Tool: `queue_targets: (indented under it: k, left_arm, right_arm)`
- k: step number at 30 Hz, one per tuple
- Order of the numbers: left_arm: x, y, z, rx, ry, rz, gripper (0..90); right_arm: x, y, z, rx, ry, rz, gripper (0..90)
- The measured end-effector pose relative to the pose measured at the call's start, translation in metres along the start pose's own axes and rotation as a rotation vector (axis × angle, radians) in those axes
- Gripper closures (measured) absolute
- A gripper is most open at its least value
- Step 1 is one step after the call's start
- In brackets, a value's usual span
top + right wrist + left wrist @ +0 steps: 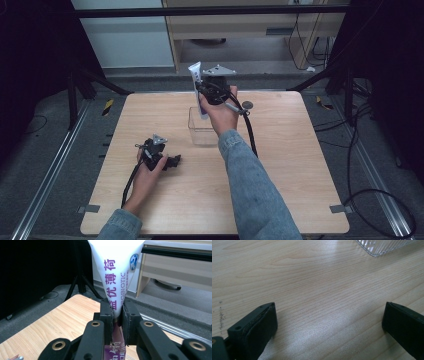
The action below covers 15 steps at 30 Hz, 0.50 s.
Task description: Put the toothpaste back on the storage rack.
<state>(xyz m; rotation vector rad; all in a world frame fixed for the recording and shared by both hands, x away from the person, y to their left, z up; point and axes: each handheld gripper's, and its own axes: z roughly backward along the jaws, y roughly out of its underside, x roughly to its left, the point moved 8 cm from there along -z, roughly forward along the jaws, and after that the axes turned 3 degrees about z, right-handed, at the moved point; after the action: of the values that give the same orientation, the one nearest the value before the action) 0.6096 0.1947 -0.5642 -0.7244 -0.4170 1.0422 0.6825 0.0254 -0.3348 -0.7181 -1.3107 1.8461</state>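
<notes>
Pale wood grain covers the table (280, 200), which stands on grey carpet with dark stands and curtains at both sides. At the left, the left gripper (171, 161) lies low on the tabletop in the person's left hand (145, 172), its jaws spread wide with bare wood between them; a corner of the ribbed clear container (382, 246) shows just ahead of it. Near the table's middle, that clear container (201, 127) stands upright. Above it, the right hand (220, 115) holds the right gripper (117, 312), jaws clamped on a white tube (116, 272) printed with purple characters, its flat crimped end pointing up.
</notes>
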Motion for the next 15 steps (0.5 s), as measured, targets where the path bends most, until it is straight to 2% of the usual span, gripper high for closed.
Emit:
queue_targets:
  k: [15]
  left_arm:
    - [0.0,0.0,0.0,0.0,0.0,0.0,0.0]
  right_arm:
    - [0.009,0.012,-0.011,0.03,-0.011,0.011,80.4]
